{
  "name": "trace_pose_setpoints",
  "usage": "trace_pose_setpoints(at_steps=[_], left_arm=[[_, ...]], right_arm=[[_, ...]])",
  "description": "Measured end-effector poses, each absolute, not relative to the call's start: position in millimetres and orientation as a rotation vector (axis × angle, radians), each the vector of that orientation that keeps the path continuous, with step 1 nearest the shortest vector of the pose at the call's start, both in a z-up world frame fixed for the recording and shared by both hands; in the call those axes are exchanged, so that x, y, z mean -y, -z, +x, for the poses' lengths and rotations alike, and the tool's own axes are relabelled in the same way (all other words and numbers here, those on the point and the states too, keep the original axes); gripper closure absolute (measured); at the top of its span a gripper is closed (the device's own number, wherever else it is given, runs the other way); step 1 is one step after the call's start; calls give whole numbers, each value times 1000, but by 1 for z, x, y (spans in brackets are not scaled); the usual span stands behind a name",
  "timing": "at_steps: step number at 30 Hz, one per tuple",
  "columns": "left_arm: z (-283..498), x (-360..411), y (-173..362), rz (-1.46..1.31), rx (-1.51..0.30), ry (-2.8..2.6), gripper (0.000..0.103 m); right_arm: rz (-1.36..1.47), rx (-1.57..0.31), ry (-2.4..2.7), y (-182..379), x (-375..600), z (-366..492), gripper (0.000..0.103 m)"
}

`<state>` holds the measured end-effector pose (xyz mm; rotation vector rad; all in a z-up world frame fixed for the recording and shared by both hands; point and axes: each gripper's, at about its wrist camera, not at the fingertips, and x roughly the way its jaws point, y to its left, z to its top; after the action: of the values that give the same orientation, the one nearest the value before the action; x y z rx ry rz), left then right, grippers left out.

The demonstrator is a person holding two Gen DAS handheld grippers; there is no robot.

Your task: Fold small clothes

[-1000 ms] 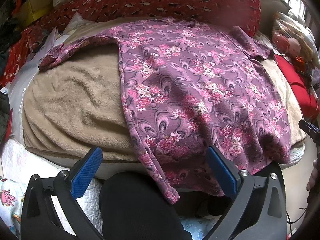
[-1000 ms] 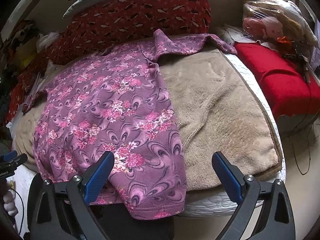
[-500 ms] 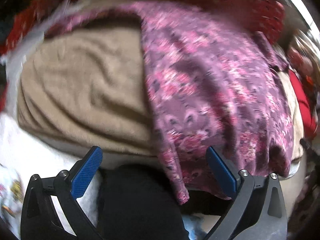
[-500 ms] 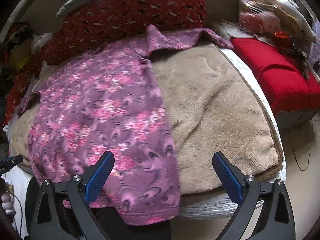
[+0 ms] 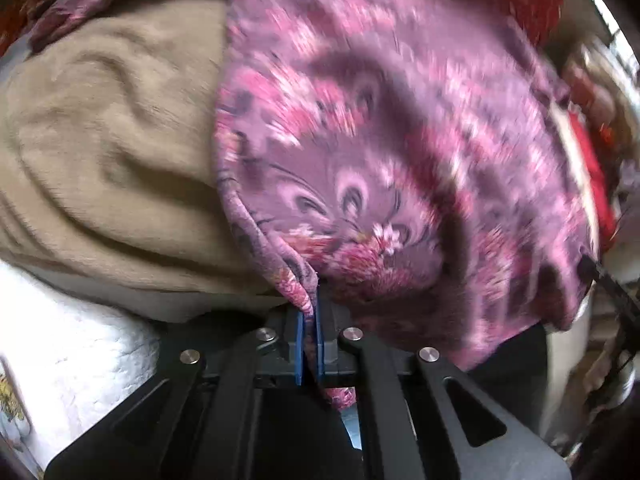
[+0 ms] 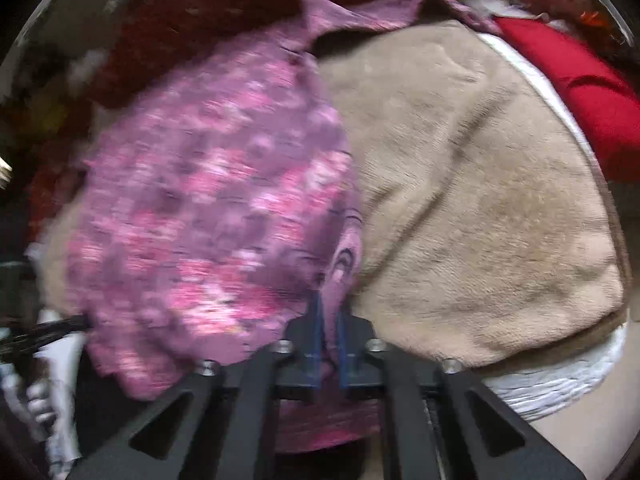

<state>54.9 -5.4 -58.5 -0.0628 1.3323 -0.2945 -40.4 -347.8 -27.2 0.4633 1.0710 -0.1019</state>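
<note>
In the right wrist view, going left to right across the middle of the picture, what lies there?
Purple flowered garment → beige blanket → white mattress edge → red cushion.

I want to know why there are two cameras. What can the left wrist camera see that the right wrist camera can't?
Only the left wrist view shows the left hand-held gripper up close, pinching the left side edge of the purple flowery top, with wavy folds of the tan blanket on its left.

Only the right wrist view shows the right hand-held gripper pinching the top's right edge, plus the plain red cushion.

Both show the same top lying on the tan blanket, and both grippers have just closed on its cloth.
</note>
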Motion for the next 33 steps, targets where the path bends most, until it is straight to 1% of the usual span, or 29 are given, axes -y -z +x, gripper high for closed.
trace_pose_setpoints(at_steps=[3,5,6,9,12,13,15,16,17,18,20,22,23,24,25,28,29,30,31,33], left_arm=[[46,-33,11,-165,-1237,302,101],[40,-50,-3,-168,-1212,282,101],[38,-57,-5,-167,-1215,269,101],[41,-67,15,-174,-1282,244,100],[37,-64,51,-156,-1393,201,100],[36,-63,54,-152,-1405,194,100],[31,-64,48,-144,-1394,208,100],[28,-65,39,-139,-1374,222,100],[30,-63,31,-133,-1349,231,100],[31,-60,16,-114,-1304,247,98],[39,-51,-3,-86,-1234,263,89],[53,-39,-13,-85,-1175,265,57],[63,-30,-17,-88,-1144,262,53],[69,-22,-15,-87,-1126,259,51],[78,-11,-8,-81,-1121,256,51],[97,9,25,-63,-1176,233,51],[103,16,41,-49,-1219,223,51],[107,21,55,-35,-1269,219,51],[109,26,63,-27,-1302,220,51],[110,29,70,-6,-1314,230,51]], right_arm=[[532,-912,21,-22,354,-65,98],[550,-862,21,-37,358,-75,101],[556,-854,32,-40,362,-80,101],[562,-910,83,-19,367,-83,101],[595,-1039,133,26,369,-80,101],[584,-1088,152,38,368,-78,101],[550,-1141,188,48,367,-75,100],[548,-1136,191,45,370,-75,100],[554,-1114,188,39,373,-75,95],[556,-1084,189,29,375,-74,95],[530,-1005,170,4,376,-66,94],[482,-949,153,-12,371,-53,91],[466,-932,148,-15,369,-44,84],[458,-921,142,-15,366,-33,77],[459,-918,139,-11,364,-23,75],[475,-976,134,21,359,8,75],[462,-1042,145,40,356,20,75],[446,-1098,148,54,355,26,78],[437,-1112,139,59,356,30,79],[494,-1064,106,44,372,32,81]])
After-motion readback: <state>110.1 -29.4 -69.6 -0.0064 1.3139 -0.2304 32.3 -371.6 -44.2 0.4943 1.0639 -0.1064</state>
